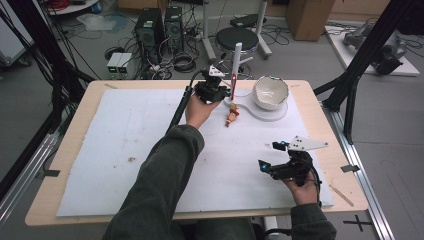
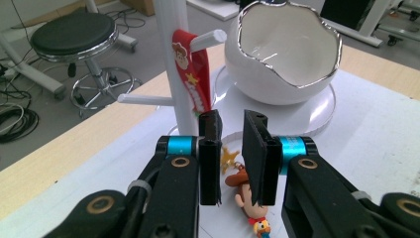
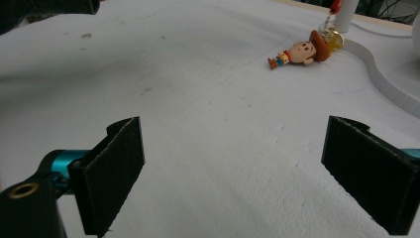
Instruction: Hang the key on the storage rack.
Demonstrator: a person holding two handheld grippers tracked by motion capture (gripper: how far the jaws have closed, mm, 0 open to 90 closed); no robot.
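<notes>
The tabletop (image 1: 75, 150) carries a white mat (image 1: 125, 150). Near its far edge stand a white pegged stand (image 2: 176, 74) and a cracked-egg bowl (image 2: 282, 54). A red strap (image 2: 193, 74) hangs on the stand, its cowboy figure (image 2: 247, 198) lying on the mat. The left claw (image 2: 232, 148) hovers just above the figure, jaws slightly parted, gripping nothing. The right claw (image 3: 237, 173) rests well apart, spread wide.

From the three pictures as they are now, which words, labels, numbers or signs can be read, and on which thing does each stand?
Red strap on the white stand: white letters beneath a cartoon face and a yellow star, too blurred to read.
Cowboy figure: no text.
White bowl: no text.
Nothing else bears readable writing.
</notes>
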